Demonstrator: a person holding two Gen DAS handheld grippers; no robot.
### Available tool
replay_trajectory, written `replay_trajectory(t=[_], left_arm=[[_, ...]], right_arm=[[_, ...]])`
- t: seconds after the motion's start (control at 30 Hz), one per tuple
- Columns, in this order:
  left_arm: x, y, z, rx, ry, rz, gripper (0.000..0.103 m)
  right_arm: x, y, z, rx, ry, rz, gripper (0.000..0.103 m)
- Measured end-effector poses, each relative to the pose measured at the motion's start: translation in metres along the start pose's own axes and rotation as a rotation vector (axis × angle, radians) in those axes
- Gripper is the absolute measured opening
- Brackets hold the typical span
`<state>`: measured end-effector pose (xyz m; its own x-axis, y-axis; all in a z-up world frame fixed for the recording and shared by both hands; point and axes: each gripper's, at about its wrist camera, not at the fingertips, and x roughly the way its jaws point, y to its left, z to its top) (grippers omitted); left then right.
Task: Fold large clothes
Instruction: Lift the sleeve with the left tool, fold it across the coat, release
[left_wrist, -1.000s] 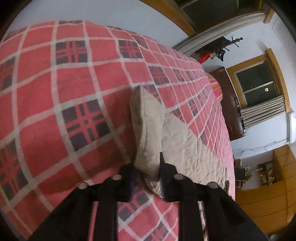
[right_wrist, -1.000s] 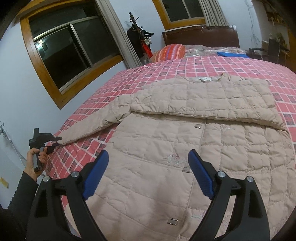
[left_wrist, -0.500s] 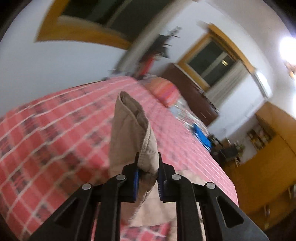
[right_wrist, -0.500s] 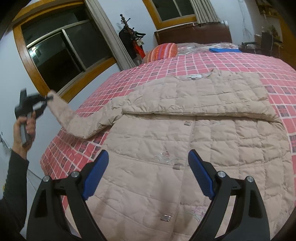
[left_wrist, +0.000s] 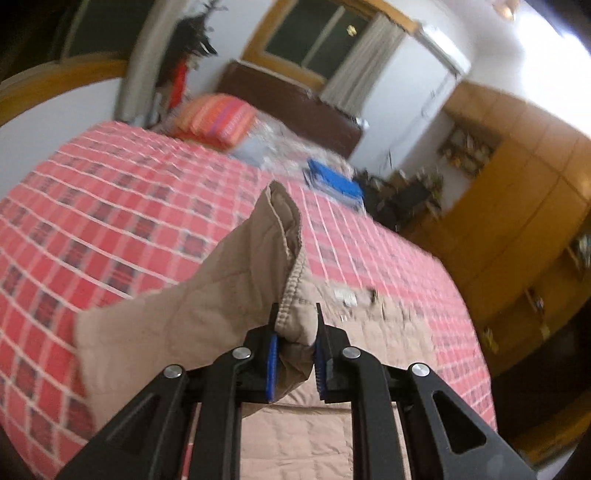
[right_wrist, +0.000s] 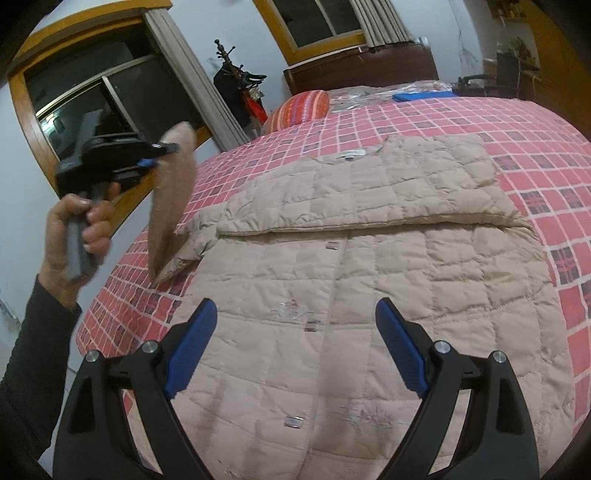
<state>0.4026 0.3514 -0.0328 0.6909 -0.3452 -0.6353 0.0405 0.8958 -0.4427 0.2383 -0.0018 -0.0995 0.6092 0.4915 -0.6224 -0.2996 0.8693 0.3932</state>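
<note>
While the quilted jacket (right_wrist: 369, 266) lies flat on the bed (right_wrist: 535, 122), the left claw (left_wrist: 295, 325) pinches its soft, floppy sleeve (left_wrist: 207, 295) by the cuff, the sensible hold, and the right claw (right_wrist: 295, 350) hovers spread wide.

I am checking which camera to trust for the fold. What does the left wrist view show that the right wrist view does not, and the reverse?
Only the left wrist view shows the grip up close: the left gripper shut on the ribbed sleeve cuff, and a wooden wardrobe beside the bed.

Only the right wrist view shows the open right gripper above the quilted jacket's front, its snap buttons, the other sleeve folded across the chest, and the hand holding the left gripper.

Both show the lifted sleeve, the red plaid bedspread, the striped pillow and a blue item.
</note>
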Motion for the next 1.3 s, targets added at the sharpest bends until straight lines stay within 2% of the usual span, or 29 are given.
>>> replay_trajectory(t=[0.2,0.33,0.37,0.47,0.53,0.6,0.67,0.8,0.83,0.93,1.03,1.1,1.2,1.23,1.3], left_arm=[[0.071,-0.016,-0.034,0.041,0.144,0.008,0.015],[0.094,-0.028,-0.053,0.098,0.194,-0.006,0.017],[0.094,-0.032,-0.055,0.108,0.197,-0.004,0.021],[0.092,-0.030,-0.060,0.104,0.198,-0.025,0.048],[0.078,-0.022,-0.060,0.085,0.172,-0.059,0.056],[0.058,-0.015,-0.060,0.052,0.137,-0.090,0.068],[0.039,-0.007,-0.064,0.013,0.104,-0.108,0.070],[-0.001,0.028,-0.077,-0.096,0.047,-0.122,0.077],[-0.010,0.037,-0.082,-0.111,0.043,-0.119,0.077],[-0.031,0.058,-0.093,-0.135,0.035,-0.101,0.077],[-0.052,0.086,-0.101,-0.179,0.010,-0.079,0.077],[-0.062,0.099,-0.104,-0.205,-0.004,-0.073,0.077],[-0.072,0.116,-0.105,-0.241,-0.027,-0.071,0.078],[-0.072,0.120,-0.105,-0.253,-0.029,-0.071,0.078],[-0.073,0.123,-0.106,-0.266,-0.028,-0.069,0.078]], right_arm=[[0.002,-0.015,0.002,0.033,0.007,-0.014,0.087],[0.004,-0.025,0.009,0.048,0.015,-0.032,0.087],[0.006,-0.028,0.013,0.054,0.023,-0.036,0.087],[0.007,-0.034,0.025,0.074,0.039,-0.010,0.087],[0.010,-0.039,0.043,0.117,0.059,0.062,0.087],[0.022,-0.047,0.064,0.185,0.104,0.161,0.087],[0.051,-0.054,0.090,0.264,0.172,0.249,0.084],[0.129,-0.057,0.123,0.386,0.337,0.376,0.056],[0.153,-0.057,0.128,0.417,0.374,0.390,0.053],[0.206,-0.052,0.135,0.457,0.465,0.396,0.051],[0.237,-0.043,0.137,0.454,0.516,0.379,0.052],[0.247,-0.037,0.138,0.453,0.526,0.383,0.055],[0.255,-0.027,0.141,0.444,0.542,0.405,0.053],[0.257,-0.023,0.141,0.433,0.549,0.403,0.047],[0.259,-0.015,0.144,0.409,0.562,0.401,0.018]])
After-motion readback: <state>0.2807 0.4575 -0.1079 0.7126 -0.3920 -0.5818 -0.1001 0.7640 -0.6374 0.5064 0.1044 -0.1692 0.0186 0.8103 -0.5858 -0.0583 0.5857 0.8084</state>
